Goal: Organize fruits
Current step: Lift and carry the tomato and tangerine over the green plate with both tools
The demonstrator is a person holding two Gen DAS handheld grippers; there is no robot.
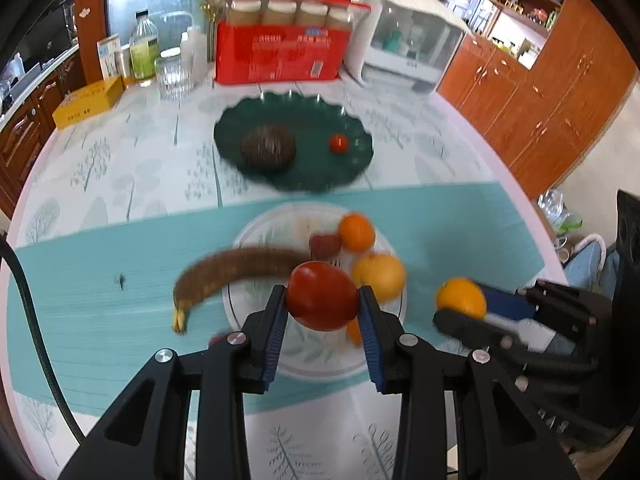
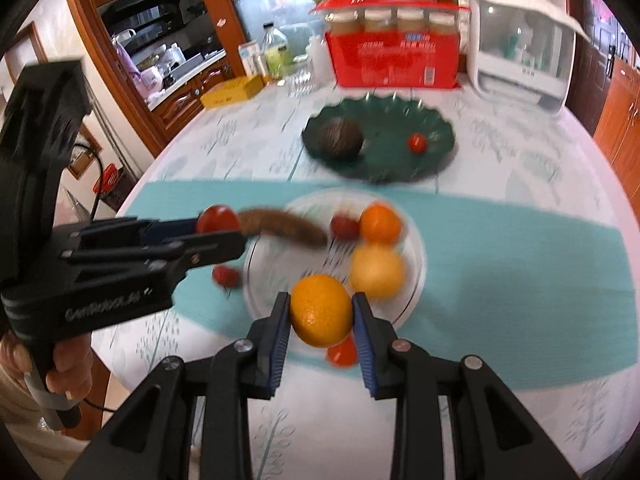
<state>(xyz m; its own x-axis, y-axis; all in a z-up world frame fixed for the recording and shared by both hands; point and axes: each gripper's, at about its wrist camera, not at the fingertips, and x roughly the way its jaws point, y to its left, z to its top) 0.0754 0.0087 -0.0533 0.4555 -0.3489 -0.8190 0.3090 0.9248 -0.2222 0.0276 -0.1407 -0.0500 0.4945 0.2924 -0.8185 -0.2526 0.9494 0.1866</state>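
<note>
My left gripper is shut on a red tomato, held above a clear glass plate. My right gripper is shut on an orange over the same plate. On the plate lie a brown overripe banana, another orange, a pale yellow fruit and a small red fruit. Farther back, a dark green plate holds a dark avocado and a cherry tomato. Each gripper shows in the other's view, the right gripper and the left gripper.
The round table has a teal runner across it. At the back stand a red box of jars, a white appliance, a bottle, a glass and a yellow box. Small red fruits lie beside the glass plate.
</note>
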